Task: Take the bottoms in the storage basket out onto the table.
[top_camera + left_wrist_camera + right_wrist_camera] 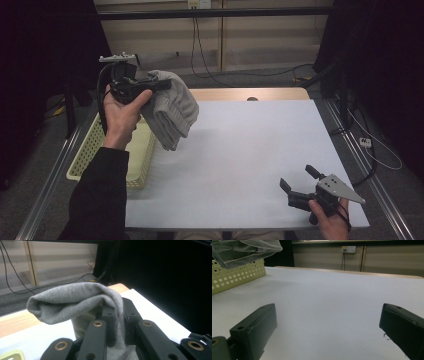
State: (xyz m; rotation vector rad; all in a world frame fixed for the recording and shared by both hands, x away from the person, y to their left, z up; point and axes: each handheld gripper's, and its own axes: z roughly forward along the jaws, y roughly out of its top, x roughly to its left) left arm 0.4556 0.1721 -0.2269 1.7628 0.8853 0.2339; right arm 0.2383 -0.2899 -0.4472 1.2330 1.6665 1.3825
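1. This looks like a lab or test room set up for recordings.
2. A table (260, 150) with a plain white top sits between metal frame rails (367, 170).
3. Black curtains (380, 60) hang at both sides.
4. Loose cables (200, 55) trail across grey carpet to a wall socket (348, 249) on bare beige panelling.

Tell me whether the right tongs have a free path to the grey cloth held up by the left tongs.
Probably yes: the right tongs stand open, holding nothing, and bare white table lies between them and the grey cloth.
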